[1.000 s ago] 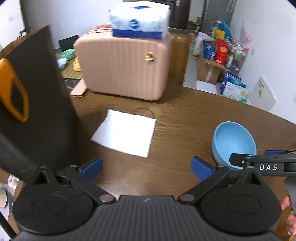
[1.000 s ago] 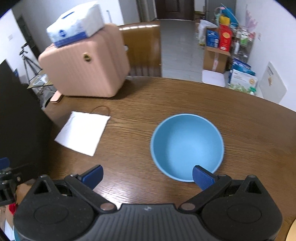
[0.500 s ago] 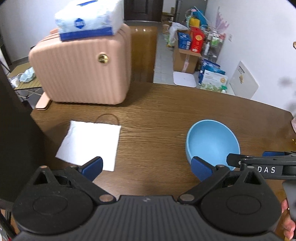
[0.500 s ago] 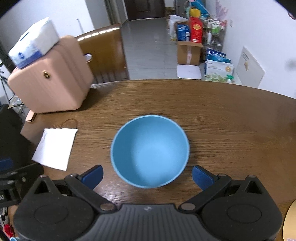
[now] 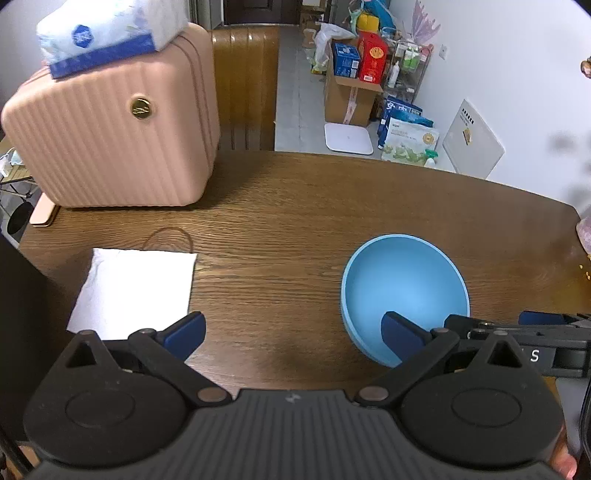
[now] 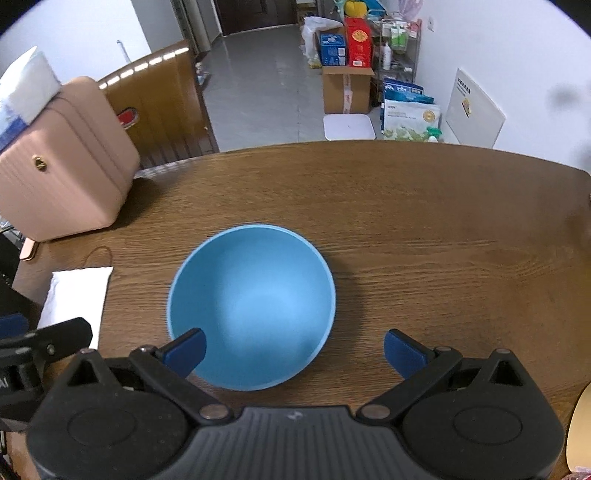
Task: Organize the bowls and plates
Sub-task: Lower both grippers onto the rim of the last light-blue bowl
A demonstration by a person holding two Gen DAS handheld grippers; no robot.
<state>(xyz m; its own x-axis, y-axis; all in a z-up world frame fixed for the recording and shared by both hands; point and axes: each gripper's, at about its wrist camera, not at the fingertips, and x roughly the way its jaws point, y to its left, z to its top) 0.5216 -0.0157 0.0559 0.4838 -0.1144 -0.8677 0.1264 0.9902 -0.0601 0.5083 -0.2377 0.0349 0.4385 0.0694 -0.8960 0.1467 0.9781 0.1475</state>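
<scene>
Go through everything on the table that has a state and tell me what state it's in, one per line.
Blue bowl: upright, empty, resting on the table.
White napkin: lying flat, folded.
Pink case: closed, standing upright.
Tissue pack: lying on top of the case.
Left tongs: open, holding nothing.
Right tongs: open, holding nothing.

Both wrist views look down close, sharing the blue bowl (image 5: pixel 404 291) (image 6: pixel 253 304) and table (image 5: pixel 295 206) (image 6: pixel 424 221).
</scene>
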